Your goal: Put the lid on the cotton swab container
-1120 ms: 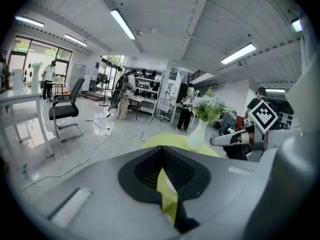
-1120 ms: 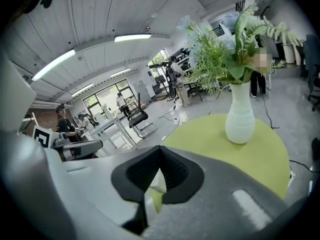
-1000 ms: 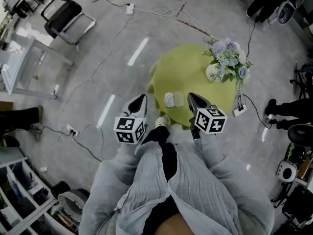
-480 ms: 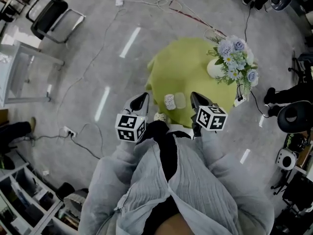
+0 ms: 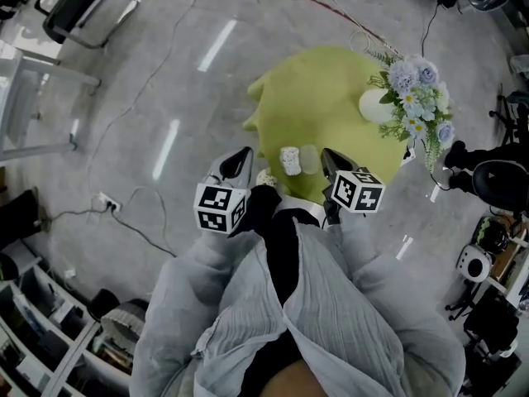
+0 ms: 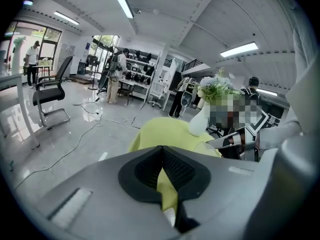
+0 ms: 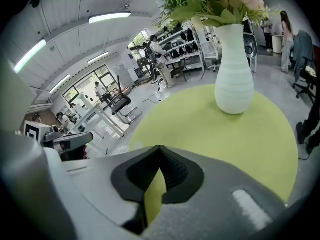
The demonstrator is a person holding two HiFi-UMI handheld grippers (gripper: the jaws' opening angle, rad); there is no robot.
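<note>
In the head view we are looking down on one round table (image 5: 331,98) under a yellow-green cloth. One cotton swab container (image 5: 289,160) is standing close to the near edge, and one clear lid (image 5: 308,159) is lying just beside it on the right; we cannot tell whether they are touching. We are holding the left gripper (image 5: 242,154) over the floor, left of the table's edge, and the right gripper (image 5: 327,155) just right of the lid. One white vase (image 5: 374,106) of flowers (image 5: 417,98) is standing well apart at the far right. One chair (image 5: 78,2) and loose cables (image 5: 132,217) are lying about the floor. A pale round thing (image 5: 266,178) by the table's edge is perhaps a shoe.

In the left gripper view the jaws are meeting at their tips with nothing between them, only the cloth showing behind. The table (image 6: 165,131), the vase (image 6: 200,124), the right gripper (image 6: 235,141) and one chair (image 6: 50,96) are showing beyond.

In the right gripper view the jaws are likewise pressing together, empty. The vase (image 7: 234,79) is standing on the table (image 7: 210,129), and the left gripper (image 7: 70,140) is showing at the left.
</note>
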